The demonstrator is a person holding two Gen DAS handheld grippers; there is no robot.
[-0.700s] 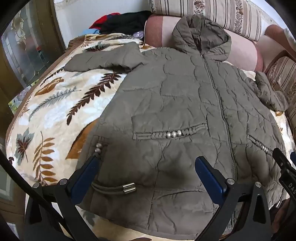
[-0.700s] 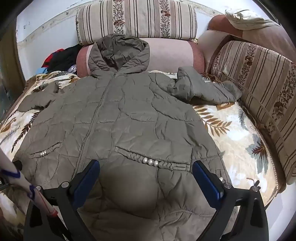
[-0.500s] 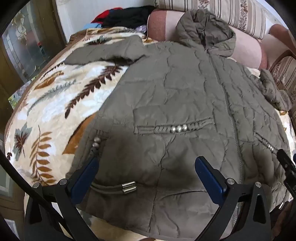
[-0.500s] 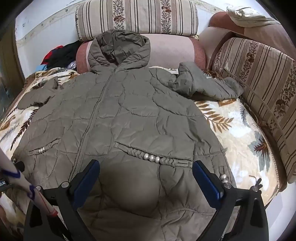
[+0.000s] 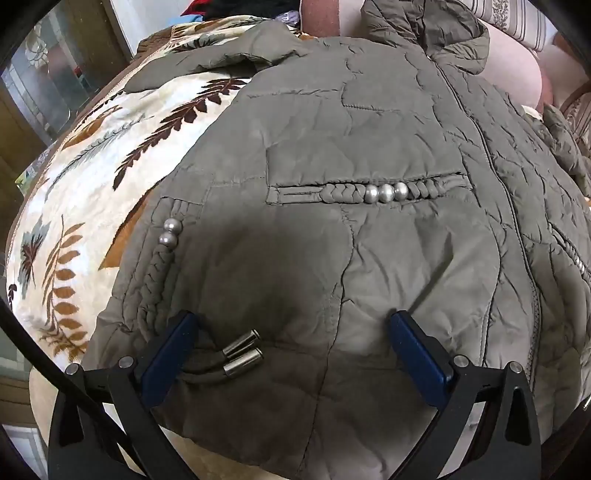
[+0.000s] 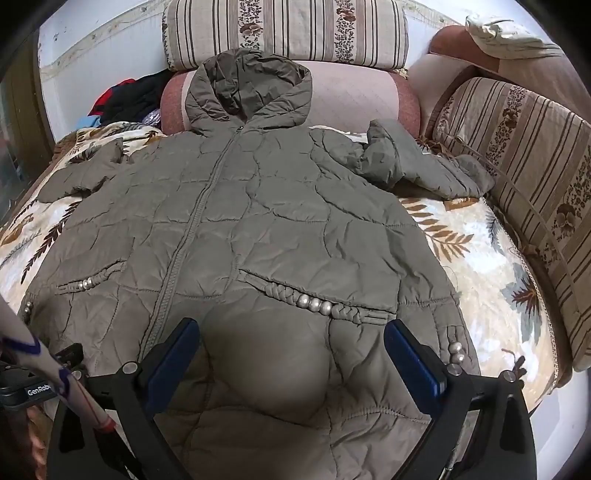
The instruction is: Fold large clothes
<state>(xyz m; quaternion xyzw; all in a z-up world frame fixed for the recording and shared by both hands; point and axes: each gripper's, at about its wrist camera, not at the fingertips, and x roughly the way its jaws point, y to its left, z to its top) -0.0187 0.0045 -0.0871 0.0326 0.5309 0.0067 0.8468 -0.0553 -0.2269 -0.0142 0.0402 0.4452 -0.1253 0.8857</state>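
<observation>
A leaf-patterned blanket (image 6: pixel 476 258) is seen spread over the sofa seat, and striped floral cushions (image 6: pixel 288 31) are set along the back and along the right side (image 6: pixel 524 155). A pile of dark and red clothes (image 6: pixel 125 98) is seen in the far left corner, well apart from the work. Nothing is found lying on top of the garment. The olive quilted jacket (image 6: pixel 280 206) is laid flat on the blanket with the front up and the zipper closed; its hood (image 6: pixel 247 88) rests against the pink bolster (image 6: pixel 351 99). One sleeve (image 6: pixel 424 166) is bunched near the right cushion, and the other sleeve (image 5: pixel 221 62) is stretched over the blanket on the opposite side. Braided pocket trims with silver beads (image 5: pixel 386 192) are visible on both sides, and two metal drawstring ends (image 5: pixel 243 350) lie near the hem. The left hand-held gripper (image 5: pixel 291 343) is held with its blue fingers (image 5: pixel 170 350) spread wide just above the hem, at the drawstring ends, and nothing is pinched. The right hand-held gripper (image 6: pixel 291 350) is also spread wide, low over the lower front below the beaded pocket (image 6: pixel 314 304), and it holds nothing; whether the fabric is touched cannot be told.
</observation>
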